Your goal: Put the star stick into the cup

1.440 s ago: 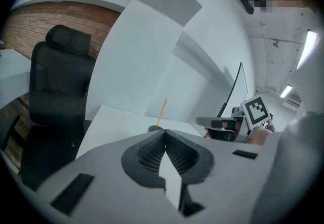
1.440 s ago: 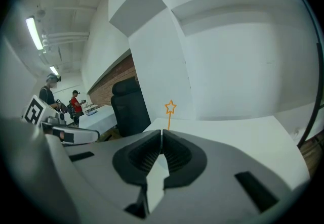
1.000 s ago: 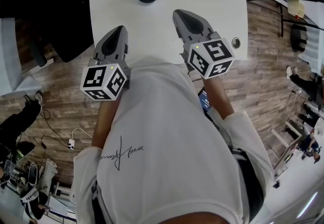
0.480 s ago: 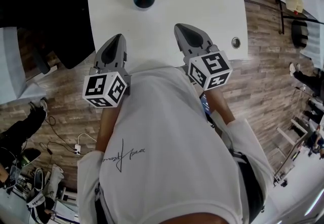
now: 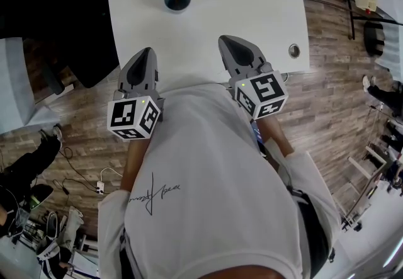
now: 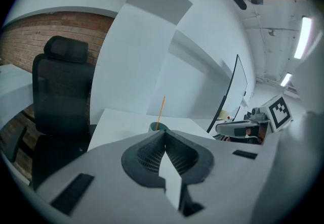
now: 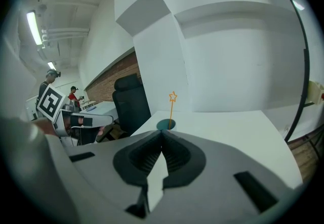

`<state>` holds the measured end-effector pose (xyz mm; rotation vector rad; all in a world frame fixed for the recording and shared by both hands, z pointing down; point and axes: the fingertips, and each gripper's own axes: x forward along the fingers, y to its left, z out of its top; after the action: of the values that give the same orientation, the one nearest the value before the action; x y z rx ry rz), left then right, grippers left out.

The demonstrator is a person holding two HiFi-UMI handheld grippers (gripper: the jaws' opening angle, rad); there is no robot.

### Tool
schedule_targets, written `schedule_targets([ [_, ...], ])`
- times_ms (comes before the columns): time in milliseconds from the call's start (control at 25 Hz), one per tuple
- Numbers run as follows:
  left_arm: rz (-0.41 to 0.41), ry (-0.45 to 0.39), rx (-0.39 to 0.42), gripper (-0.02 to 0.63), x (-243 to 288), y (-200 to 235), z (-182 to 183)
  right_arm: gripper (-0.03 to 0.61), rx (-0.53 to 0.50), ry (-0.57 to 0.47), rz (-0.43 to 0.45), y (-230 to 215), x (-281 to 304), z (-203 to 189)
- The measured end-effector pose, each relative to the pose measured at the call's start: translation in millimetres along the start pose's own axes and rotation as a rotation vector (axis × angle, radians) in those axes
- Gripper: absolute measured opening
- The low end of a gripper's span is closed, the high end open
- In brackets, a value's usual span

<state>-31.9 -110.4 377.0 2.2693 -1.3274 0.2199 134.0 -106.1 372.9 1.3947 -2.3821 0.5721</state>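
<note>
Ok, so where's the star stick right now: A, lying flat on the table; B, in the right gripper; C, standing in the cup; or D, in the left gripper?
C: the star stick stands upright in the cup on the table, while the left gripper and the right gripper are both shut on nothing.

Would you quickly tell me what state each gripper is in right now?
The left gripper is shut, holding nothing.
The right gripper is shut, holding nothing.
</note>
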Motion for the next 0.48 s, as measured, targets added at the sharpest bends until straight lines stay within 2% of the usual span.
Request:
schedule_targets([
  [120, 0.000, 0.008, 0.018, 0.009, -0.9, -2.7, -6.1, 0.009, 0.000, -0.011, -0.022, -1.0, -2.0, -0.5],
  [480, 0.012, 0.000, -0.013, 0.009, -4.8, 0.0, -10.7, 0.009, -0.007, -0.001, -0.018, 5.7, -3.3, -3.9],
])
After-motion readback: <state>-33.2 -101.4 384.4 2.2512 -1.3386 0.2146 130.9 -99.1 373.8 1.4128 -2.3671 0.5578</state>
